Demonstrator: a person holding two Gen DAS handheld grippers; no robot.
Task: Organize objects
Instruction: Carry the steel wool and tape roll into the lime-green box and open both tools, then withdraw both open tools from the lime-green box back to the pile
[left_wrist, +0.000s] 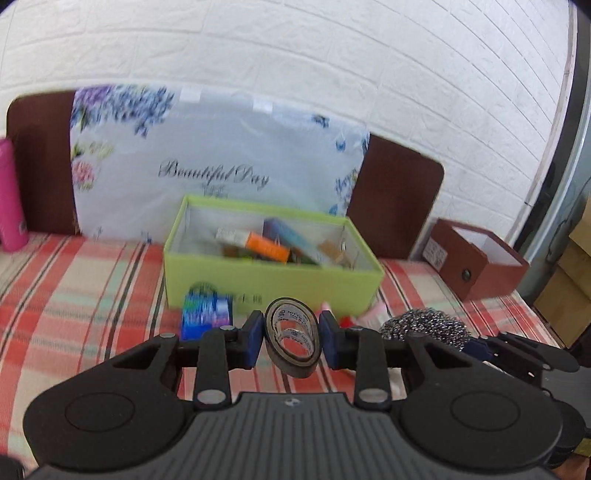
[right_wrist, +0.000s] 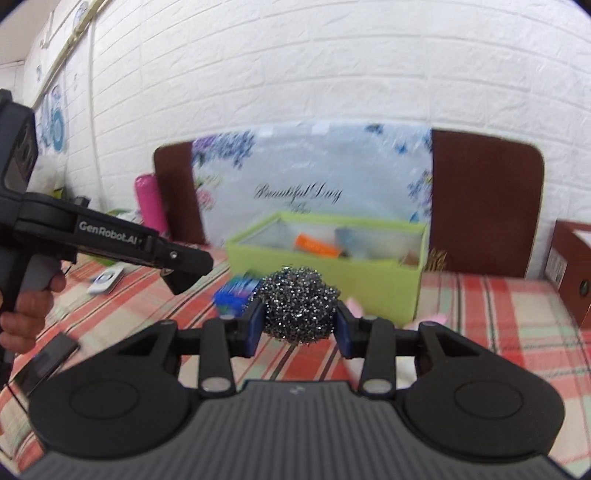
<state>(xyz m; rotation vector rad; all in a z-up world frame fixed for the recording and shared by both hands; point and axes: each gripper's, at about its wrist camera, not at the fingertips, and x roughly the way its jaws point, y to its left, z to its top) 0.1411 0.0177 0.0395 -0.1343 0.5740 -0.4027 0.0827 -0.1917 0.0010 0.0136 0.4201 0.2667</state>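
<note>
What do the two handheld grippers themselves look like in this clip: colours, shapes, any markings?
Both the left gripper and right gripper are matte black, with round discs, a ribbed plate and blue-padded fingers. White "GenRobot.AI" lettering marks the left one's side. No sleeve shows.

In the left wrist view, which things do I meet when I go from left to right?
Pink bottle → blue packet → tape roll held in the left gripper → steel wool ball → brown box.

Left tongs (left_wrist: 291, 341) clamped on tape roll (left_wrist: 291, 338), right tongs (right_wrist: 300, 319) clamped on steel scourer (right_wrist: 297, 304)
</note>
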